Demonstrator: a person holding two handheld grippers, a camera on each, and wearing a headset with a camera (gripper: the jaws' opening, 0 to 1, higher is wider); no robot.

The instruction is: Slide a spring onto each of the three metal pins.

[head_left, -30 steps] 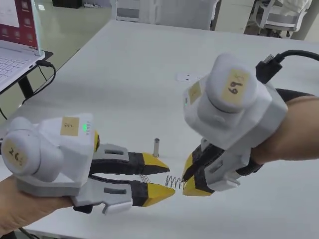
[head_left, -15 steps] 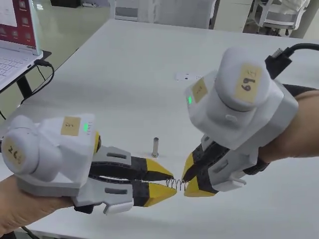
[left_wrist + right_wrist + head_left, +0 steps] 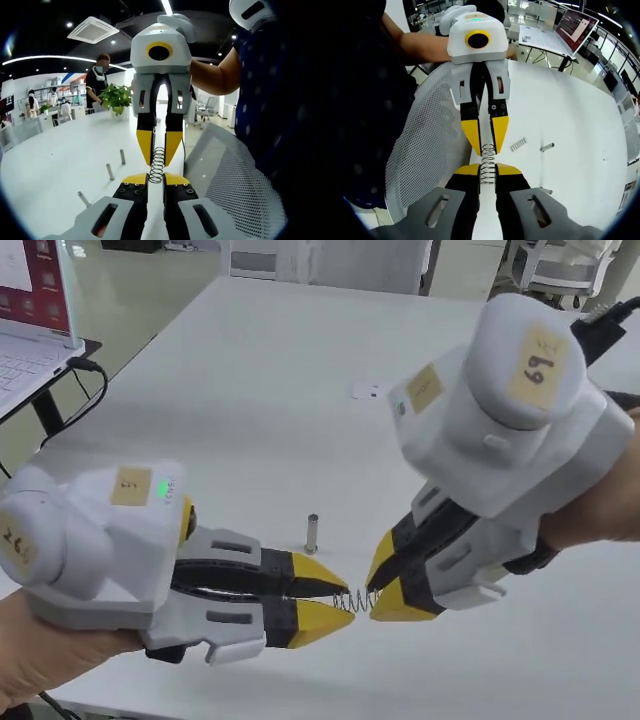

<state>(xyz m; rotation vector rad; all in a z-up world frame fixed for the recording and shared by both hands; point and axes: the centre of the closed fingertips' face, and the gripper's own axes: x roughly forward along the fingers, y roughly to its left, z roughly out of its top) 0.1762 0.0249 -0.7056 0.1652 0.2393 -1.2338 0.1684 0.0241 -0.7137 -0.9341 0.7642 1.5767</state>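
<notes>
Our left gripper [image 3: 347, 602] and right gripper [image 3: 372, 600] each pinch one end of the spring [image 3: 358, 600], so its long axis runs tip to tip, crosswise to the upright pin [image 3: 312, 533], which stands just beyond the fingertips, slightly nearer the left one.

White left gripper [image 3: 346, 600] and right gripper [image 3: 375, 598], yellow-tipped black jaws, tan labels, seemingly handwritten numbers.

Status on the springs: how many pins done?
None done: all three pins look bare. In hand: one spring, held at its ends by the left gripper and right gripper. A spare spring lies on the table. Left: all three pins.
</notes>
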